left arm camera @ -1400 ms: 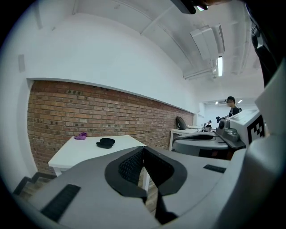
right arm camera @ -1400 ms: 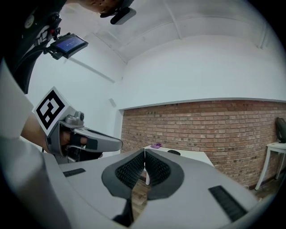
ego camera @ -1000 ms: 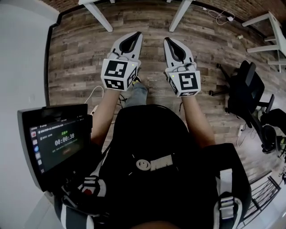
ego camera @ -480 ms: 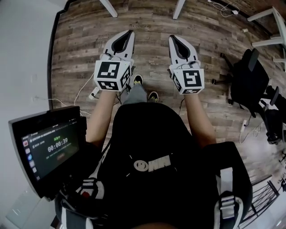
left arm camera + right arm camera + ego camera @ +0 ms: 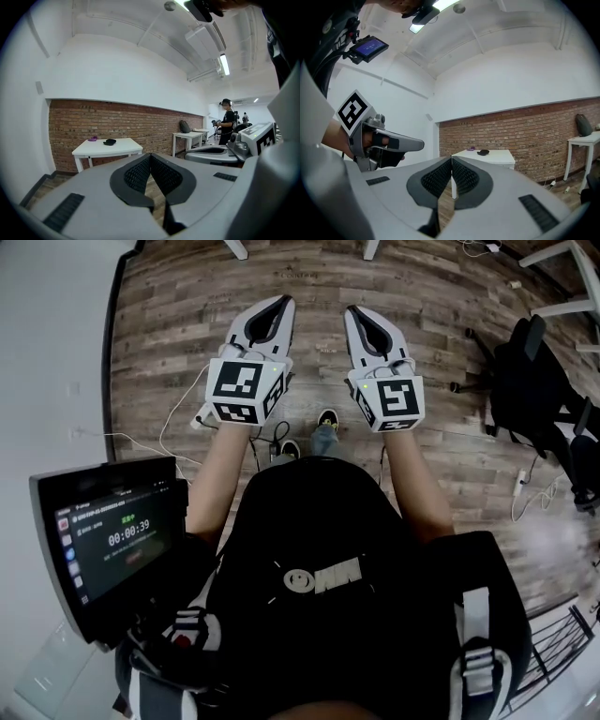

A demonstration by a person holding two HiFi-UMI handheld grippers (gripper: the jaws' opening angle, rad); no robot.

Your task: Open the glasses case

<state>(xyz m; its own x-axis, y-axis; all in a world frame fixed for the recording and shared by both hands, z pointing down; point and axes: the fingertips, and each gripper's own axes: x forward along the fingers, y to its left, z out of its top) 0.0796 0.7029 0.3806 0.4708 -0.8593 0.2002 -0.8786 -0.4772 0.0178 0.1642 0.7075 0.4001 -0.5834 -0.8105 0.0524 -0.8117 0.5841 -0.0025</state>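
Where the white table [image 5: 123, 148] stands, a dark case [image 5: 110, 141] rests.

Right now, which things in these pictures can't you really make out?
- Dark object on the white table, seen in both gripper views: too small to tell whether it is the glasses case, or whether it is open or shut.
- Purple thing beside it: too small to identify.
- Head view: white legs run off the top edge, so what they carry is out of frame.
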